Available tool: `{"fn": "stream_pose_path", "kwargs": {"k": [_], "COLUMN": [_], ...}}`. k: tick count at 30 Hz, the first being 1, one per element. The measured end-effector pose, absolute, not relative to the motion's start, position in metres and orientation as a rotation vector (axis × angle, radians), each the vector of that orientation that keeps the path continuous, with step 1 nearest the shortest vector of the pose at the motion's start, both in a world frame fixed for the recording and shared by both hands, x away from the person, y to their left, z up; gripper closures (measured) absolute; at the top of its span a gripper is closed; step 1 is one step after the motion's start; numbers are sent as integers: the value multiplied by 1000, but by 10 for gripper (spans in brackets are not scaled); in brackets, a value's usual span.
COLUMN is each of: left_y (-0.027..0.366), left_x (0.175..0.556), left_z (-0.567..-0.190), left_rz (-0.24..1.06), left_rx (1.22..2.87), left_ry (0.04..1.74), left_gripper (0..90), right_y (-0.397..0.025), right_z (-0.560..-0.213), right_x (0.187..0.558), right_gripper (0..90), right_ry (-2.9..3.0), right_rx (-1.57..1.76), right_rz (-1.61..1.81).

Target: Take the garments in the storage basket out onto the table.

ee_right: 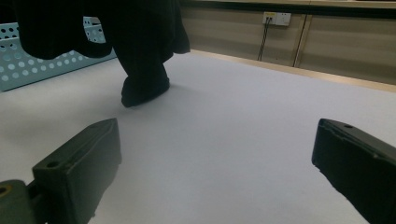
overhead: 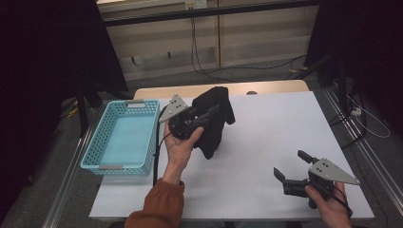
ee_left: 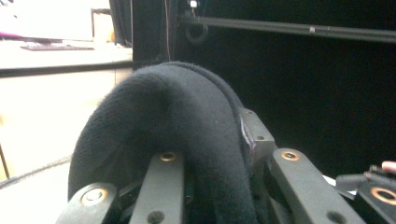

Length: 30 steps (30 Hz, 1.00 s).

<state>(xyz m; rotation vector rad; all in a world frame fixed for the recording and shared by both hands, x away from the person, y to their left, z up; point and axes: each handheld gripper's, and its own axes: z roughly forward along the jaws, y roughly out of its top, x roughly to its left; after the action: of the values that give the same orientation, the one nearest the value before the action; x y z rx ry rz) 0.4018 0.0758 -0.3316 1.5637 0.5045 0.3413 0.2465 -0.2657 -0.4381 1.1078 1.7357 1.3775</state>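
Note:
A black fleece cloth (overhead: 214, 118) hangs over the table's middle, pinched in my left gripper (overhead: 209, 113), which is shut on it. In the left gripper view the black cloth (ee_left: 173, 130) is draped thickly over the jaws. In the right gripper view its lower end (ee_right: 144, 88) touches the white tabletop. My right gripper (overhead: 291, 165) rests low at the table's near right, open, with nothing between its fingers (ee_right: 79, 163).
A light blue perforated basket (overhead: 95, 152) stands at the table's left edge, beside my left hand. The white table surface (overhead: 275, 128) stretches between the two grippers. Cables and a wall socket (ee_right: 276, 18) lie beyond the far edge.

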Motion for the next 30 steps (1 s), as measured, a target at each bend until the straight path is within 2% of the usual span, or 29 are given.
{"fn": "stream_pose_path", "kwargs": {"k": [19,30], "left_y": [55,47], "left_x": [406,413], "left_z": [-381,-408], "left_rz": [276,244], "left_rx": [1664,1781], "left_ry": [549,574], "left_gripper": [740,739], "right_y": [-265,-265], "right_z": [-438,-439], "right_x": [246,247], "right_gripper": [10,10], "right_ry": [1742,1743], "right_rx": [1105,1103], "right_rz": [1376,1375]}}
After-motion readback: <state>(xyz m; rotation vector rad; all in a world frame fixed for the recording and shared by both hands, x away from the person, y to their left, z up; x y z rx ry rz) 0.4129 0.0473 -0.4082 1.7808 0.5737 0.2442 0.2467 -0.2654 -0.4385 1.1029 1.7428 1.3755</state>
